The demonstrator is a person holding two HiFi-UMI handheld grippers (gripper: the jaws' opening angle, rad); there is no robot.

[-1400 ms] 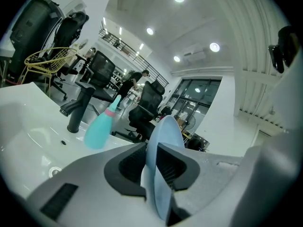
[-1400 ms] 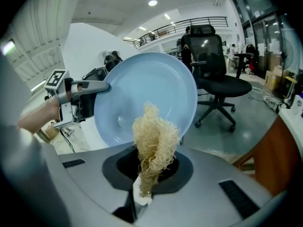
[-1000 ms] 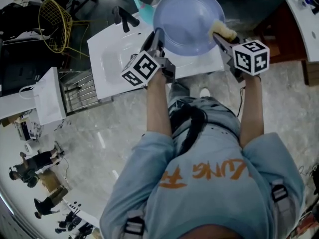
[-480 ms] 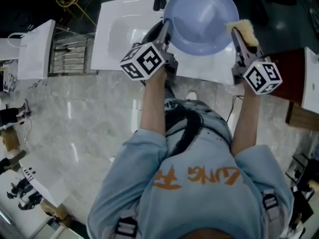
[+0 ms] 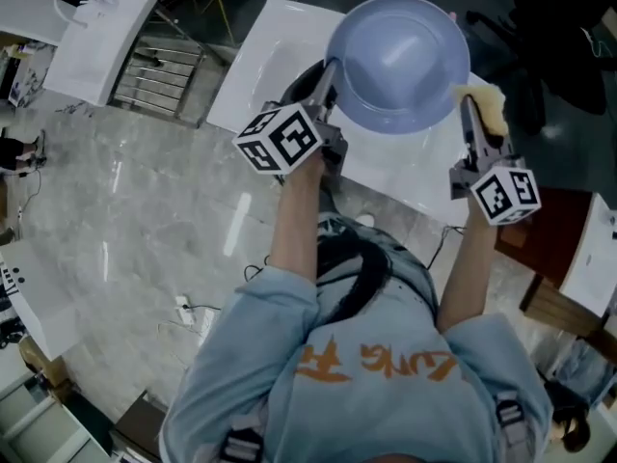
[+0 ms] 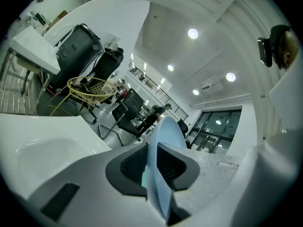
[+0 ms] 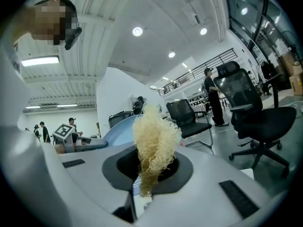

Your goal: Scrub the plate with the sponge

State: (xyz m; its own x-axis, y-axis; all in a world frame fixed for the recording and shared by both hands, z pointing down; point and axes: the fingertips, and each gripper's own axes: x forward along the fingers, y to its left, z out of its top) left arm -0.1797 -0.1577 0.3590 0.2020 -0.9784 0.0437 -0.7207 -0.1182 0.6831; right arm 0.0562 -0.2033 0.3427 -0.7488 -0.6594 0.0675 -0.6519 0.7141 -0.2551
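Both tongs loaded. Your left gripper (image 5: 326, 77) pinches the plate (image 5: 400, 61) by its rim above the sink (image 5: 275, 37), leaving the face open. Your right gripper (image 5: 470, 116) clamps the sponge (image 5: 490, 104) at the plate's right edge; contact unclear.

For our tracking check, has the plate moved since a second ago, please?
Yes: in the head view, the plate has shifted left along the sink.
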